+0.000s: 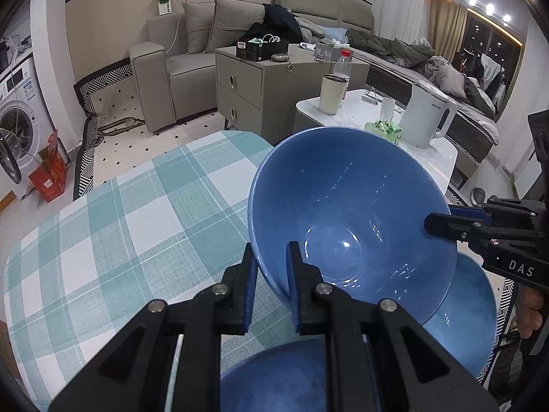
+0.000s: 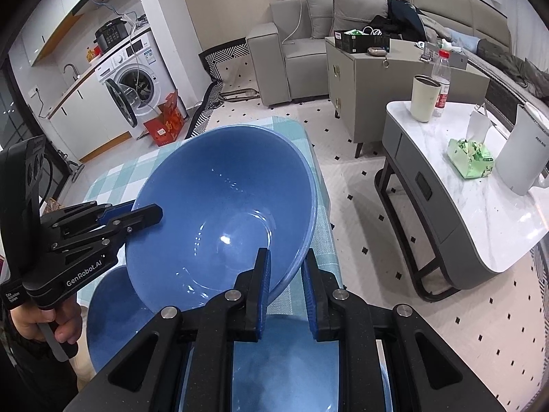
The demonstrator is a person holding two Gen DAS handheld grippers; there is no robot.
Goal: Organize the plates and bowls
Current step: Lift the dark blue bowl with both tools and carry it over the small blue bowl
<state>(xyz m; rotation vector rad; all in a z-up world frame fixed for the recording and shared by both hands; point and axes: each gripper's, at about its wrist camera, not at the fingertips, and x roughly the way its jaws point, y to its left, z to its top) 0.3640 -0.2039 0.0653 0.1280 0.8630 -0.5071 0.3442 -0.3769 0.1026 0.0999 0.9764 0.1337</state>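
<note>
A large blue bowl (image 1: 343, 206) (image 2: 223, 213) hangs tilted above the table with the teal checked cloth (image 1: 120, 223) (image 2: 113, 175). My left gripper (image 1: 272, 281) is shut on the bowl's near rim in the left wrist view, and it shows at the left in the right wrist view (image 2: 151, 214). My right gripper (image 2: 286, 274) is shut on the opposite rim and shows at the right edge of the left wrist view (image 1: 435, 223). Below the bowl lie two more blue dishes: one (image 1: 473, 309) (image 2: 109, 312) under its far side, another (image 1: 274, 377) (image 2: 284, 360) partly hidden by the gripper bodies.
A white marble side table (image 2: 480, 226) carries a kettle (image 2: 525, 158), a cream tumbler (image 2: 423, 98), a bottle (image 2: 441, 82) and a green tissue pack (image 2: 471, 158). A grey cabinet (image 1: 254, 82), a sofa (image 1: 192, 44) and a washing machine (image 2: 137, 75) stand beyond.
</note>
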